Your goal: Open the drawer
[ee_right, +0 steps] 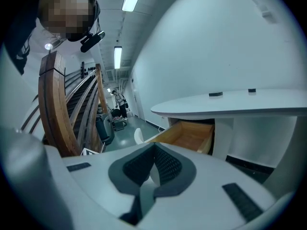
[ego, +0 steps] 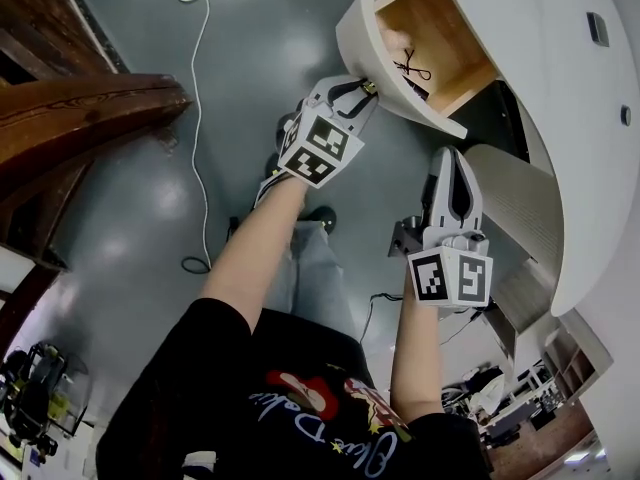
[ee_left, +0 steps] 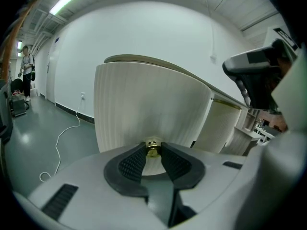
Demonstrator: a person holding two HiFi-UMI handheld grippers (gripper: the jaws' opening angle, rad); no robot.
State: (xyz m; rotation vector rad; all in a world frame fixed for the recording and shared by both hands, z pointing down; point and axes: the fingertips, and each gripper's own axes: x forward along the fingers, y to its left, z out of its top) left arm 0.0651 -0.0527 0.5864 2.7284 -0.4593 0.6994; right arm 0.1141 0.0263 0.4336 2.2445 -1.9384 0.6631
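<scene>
Left hand-held gripper (ee_left: 153,145) is seemingly pinching the brass knob (ee_left: 153,151), drawing the drawer (ee_left: 144,104) open; the next move is calling for a straight pull.

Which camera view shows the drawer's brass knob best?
The left gripper view: the brass knob sits close and centred between the left gripper's jaws. The head view shows it only as a small gold speck; the right gripper view does not show it.

My head camera looks steeply down over both arms onto the drawer (ego: 430,38). From my left gripper (ee_left: 153,150) the view faces its front up close; from my right gripper (ee_right: 154,146), farther off.
</scene>
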